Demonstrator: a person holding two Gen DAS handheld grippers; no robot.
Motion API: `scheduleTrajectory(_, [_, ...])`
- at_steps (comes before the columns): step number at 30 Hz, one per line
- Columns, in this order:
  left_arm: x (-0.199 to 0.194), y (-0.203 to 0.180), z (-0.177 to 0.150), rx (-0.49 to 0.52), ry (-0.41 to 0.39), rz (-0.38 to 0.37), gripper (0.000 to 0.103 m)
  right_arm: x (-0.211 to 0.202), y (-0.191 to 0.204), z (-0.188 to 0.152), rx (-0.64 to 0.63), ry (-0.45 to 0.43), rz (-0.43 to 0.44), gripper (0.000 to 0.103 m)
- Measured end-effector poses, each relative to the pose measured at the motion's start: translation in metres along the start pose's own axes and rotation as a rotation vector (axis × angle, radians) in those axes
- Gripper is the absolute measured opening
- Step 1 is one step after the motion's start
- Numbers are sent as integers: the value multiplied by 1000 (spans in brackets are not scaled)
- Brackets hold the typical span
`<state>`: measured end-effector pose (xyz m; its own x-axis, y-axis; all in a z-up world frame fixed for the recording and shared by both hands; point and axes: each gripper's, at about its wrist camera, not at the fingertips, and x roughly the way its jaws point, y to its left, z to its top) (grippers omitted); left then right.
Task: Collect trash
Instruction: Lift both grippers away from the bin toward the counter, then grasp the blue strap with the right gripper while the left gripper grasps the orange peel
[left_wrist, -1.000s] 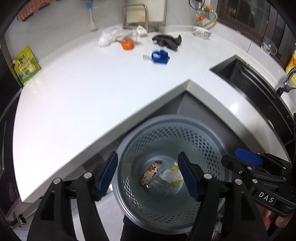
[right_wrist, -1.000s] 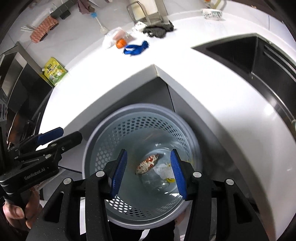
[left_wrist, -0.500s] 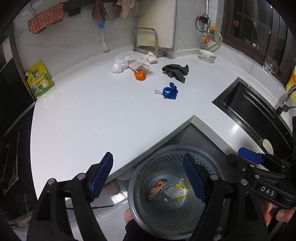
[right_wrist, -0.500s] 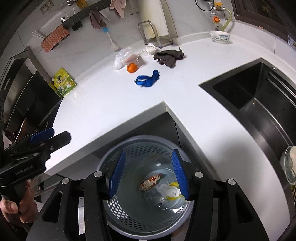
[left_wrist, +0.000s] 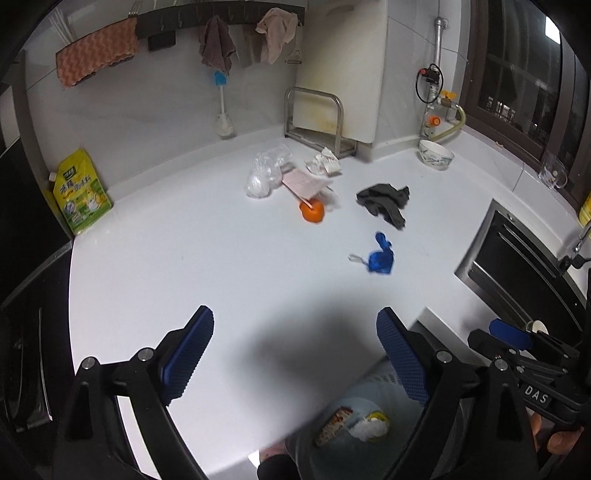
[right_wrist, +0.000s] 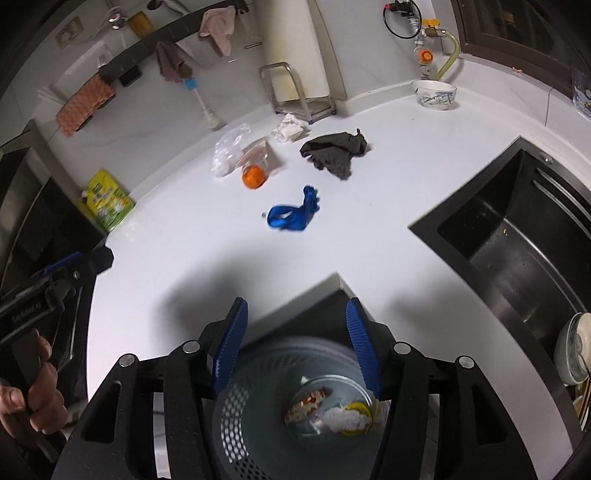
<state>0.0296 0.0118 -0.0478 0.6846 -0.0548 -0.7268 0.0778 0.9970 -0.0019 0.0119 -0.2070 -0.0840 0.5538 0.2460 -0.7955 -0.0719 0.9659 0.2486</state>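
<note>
A perforated grey trash basket (right_wrist: 236, 417) stands on the floor below the counter corner, with a wrapper (right_wrist: 306, 404) and crumpled paper (right_wrist: 341, 419) inside it. On the white counter (left_wrist: 207, 258) lie a blue glove (left_wrist: 380, 258), an orange (left_wrist: 312, 211), a clear plastic bag (left_wrist: 264, 171), a pink packet (left_wrist: 306, 182), a crumpled tissue (left_wrist: 325, 162) and a dark rag (left_wrist: 386, 201). My left gripper (left_wrist: 295, 350) hangs over the counter's near edge, its jaws opening, empty. My right gripper (right_wrist: 295, 345) hovers above the basket, jaws opening, nothing between them.
A black sink (right_wrist: 517, 236) is sunk into the counter at the right, with dishes (right_wrist: 576, 354) at its near end. A bowl (left_wrist: 436, 154), a metal rack (left_wrist: 314, 118), a brush (left_wrist: 223, 118) and a yellow-green pouch (left_wrist: 81, 195) line the back wall.
Both grippers rose and pulled back from over the basket toward the counter, and both spread wider. The basket slid to the bottom of each view; more counter shows.
</note>
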Motion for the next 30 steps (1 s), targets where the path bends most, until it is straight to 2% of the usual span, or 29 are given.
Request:
scheduleTrajectory(6, [39,16,35,50,-20,-3,92,31,12,25,44,-17,-44,54])
scheduleTrajectory(14, [111,30,62,117,6,-55,92,90,20,49,102,-18,-97,54])
scheduleTrajectory(19, [145,38,70,140,24,-83,92,123,22,57,140,-12,-114,54])
scheduleTrajectory(22, [161,40,73,148,37,-102,92,141,24,62,152,-11,-121,60])
scheduleTrajectory(26, [177,40,75,159,52,-123,92,157,26,67,153,8,-178,60])
scheduleTrajectory(30, [189,40,75,163,61,-140,92,166,31,72,123,-16,-240,60])
